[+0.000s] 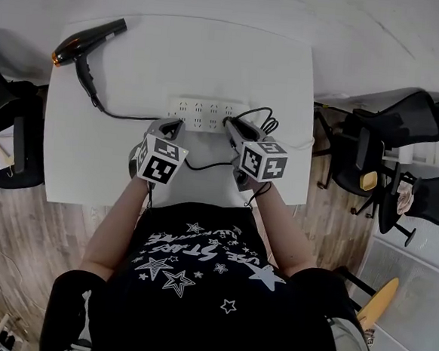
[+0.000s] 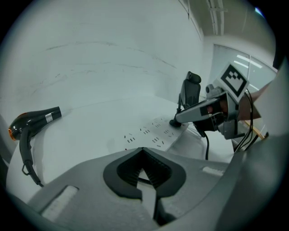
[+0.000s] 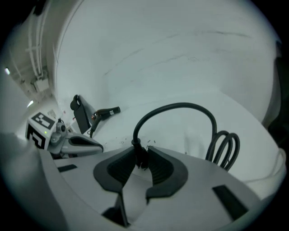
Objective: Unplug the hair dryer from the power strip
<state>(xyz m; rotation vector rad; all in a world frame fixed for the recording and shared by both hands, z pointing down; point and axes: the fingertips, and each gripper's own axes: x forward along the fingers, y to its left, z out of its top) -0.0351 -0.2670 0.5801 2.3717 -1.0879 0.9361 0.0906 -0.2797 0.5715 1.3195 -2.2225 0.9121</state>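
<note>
A white power strip (image 1: 201, 115) lies mid-table. The black hair dryer (image 1: 86, 41) rests at the far left corner, and its cord (image 1: 126, 116) runs to the strip. My right gripper (image 1: 229, 124) is at the strip's right end, shut on the black plug (image 3: 139, 155), whose cable arcs up and to the right. The plug (image 2: 175, 122) still sits on the strip (image 2: 149, 135). My left gripper (image 1: 176, 124) is over the strip's left near edge. Its jaws (image 2: 143, 150) meet at the tips, with only a thin dark line showing behind them.
A coil of black cable (image 3: 223, 144) lies just right of the strip. Black office chairs (image 1: 406, 117) stand off the table's right side, and another chair (image 1: 10, 147) is at the left. The table (image 1: 138, 58) reaches to a pale wall.
</note>
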